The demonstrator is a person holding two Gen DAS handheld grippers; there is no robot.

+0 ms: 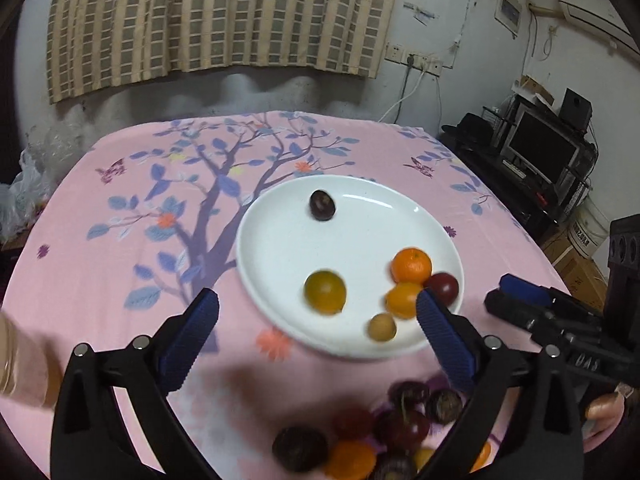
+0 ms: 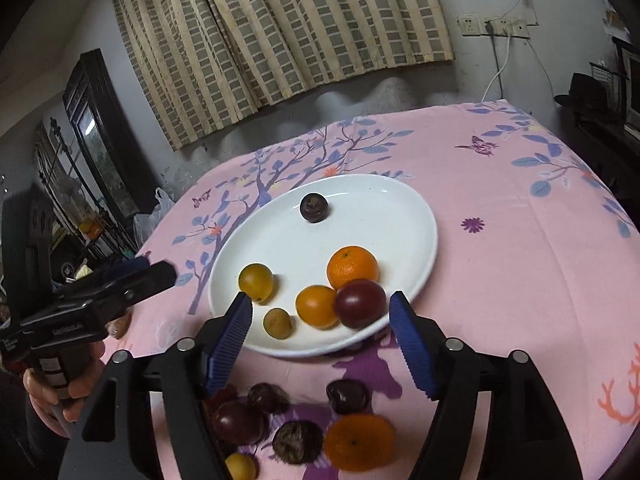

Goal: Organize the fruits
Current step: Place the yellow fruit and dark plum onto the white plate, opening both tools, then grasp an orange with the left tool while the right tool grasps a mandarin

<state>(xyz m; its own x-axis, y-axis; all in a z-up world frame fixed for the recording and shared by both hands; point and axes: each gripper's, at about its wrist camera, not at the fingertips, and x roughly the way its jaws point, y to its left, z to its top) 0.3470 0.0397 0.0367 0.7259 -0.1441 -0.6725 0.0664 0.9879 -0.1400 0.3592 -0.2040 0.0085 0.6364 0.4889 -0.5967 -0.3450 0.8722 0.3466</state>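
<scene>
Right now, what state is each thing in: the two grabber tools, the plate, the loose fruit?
left gripper: open, holding nothing.
right gripper: open, holding nothing.
white plate: upright on the pink cloth, six fruits on it.
fruit pile: loose on the cloth, not on the plate.

Both wrist views look down, near, sharing the plate (image 1: 280, 240).

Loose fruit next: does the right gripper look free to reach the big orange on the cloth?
Probably yes: the right gripper is open and empty, and the large round orange lies uncovered just below its fingers.
</scene>
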